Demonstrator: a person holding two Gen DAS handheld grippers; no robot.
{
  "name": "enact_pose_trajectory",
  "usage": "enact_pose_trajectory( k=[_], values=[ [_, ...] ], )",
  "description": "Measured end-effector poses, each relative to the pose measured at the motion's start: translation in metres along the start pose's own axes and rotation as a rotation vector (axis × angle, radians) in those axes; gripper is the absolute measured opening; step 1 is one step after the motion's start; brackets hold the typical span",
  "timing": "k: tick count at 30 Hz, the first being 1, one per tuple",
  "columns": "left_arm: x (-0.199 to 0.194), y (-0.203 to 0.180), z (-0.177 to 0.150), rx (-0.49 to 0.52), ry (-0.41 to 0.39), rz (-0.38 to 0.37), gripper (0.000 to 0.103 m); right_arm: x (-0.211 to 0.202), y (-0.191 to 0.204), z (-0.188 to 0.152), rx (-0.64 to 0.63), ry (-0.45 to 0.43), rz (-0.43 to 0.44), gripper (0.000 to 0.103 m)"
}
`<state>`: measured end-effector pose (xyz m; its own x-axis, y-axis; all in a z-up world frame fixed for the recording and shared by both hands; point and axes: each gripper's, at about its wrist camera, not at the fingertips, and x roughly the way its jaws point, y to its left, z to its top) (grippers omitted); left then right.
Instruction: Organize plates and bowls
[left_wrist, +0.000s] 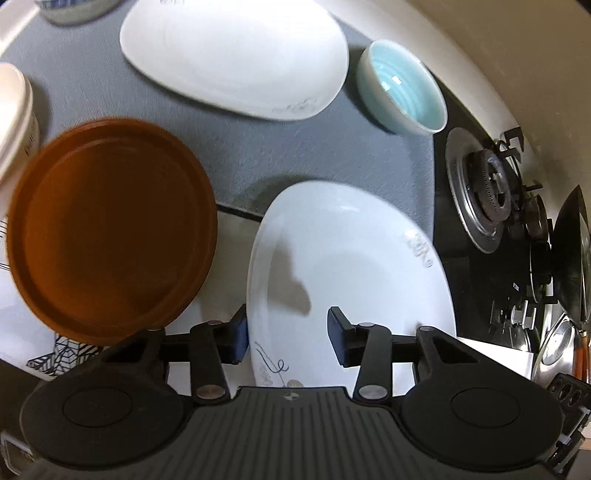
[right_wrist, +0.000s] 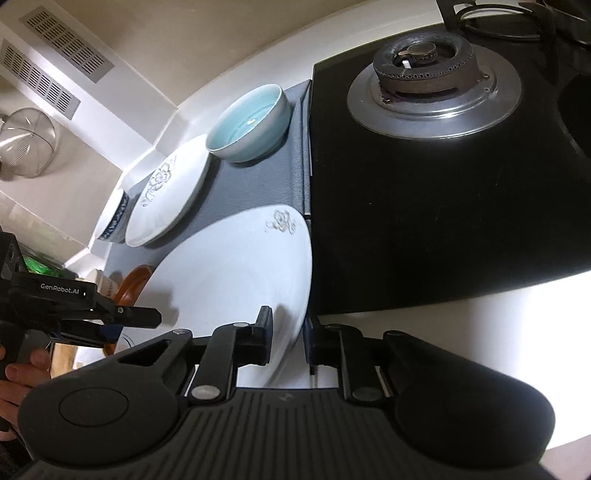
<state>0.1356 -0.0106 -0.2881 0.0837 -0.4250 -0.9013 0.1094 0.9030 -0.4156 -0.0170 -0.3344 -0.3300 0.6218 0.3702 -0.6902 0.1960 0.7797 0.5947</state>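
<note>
**Two white plates, three bowls and one brown plate beside the stove**

Where the grey mat (left_wrist: 258, 147) covers the counter (right_wrist: 461, 332), two white plates show: the near white plate (left_wrist: 351, 266) hangs over the mat's edge, and the far white plate (left_wrist: 232, 55) lies wholly on it. One brown plate (left_wrist: 110, 229) sits left of the near one. Three bowls are visible: one blue-glazed bowl (left_wrist: 402, 88), one blue-patterned bowl (right_wrist: 112, 221), one cream bowl (left_wrist: 14, 110). One gas burner (right_wrist: 424, 70) stands beside the mat. Left gripper (left_wrist: 288, 338): jaws spread wide, straddling the near plate's rim. Right gripper (right_wrist: 290, 339): jaws either side of that plate's edge; I cannot tell whether they pinch it.
</note>
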Motion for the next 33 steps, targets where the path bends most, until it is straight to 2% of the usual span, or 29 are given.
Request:
enact_pose_trajectory(
  k=[3,11,24,33],
  values=[
    [-0.012,-0.006,-0.004,0.032,-0.018,0.031,0.045,-0.004,-0.007,0.0,0.073,0.008,0.042,0.019],
    [-0.006,-0.013,-0.001,0.045,-0.011,0.068,0.031,-0.006,-0.004,-0.002,0.066,0.006,0.034,0.019],
    [-0.009,-0.008,-0.007,0.003,0.001,0.065,0.031,-0.01,-0.002,-0.005,0.047,0.009,0.028,0.017],
    [-0.018,-0.009,-0.008,0.001,-0.01,0.044,0.031,-0.02,0.001,-0.004,0.05,-0.023,0.04,0.017]
  ],
)
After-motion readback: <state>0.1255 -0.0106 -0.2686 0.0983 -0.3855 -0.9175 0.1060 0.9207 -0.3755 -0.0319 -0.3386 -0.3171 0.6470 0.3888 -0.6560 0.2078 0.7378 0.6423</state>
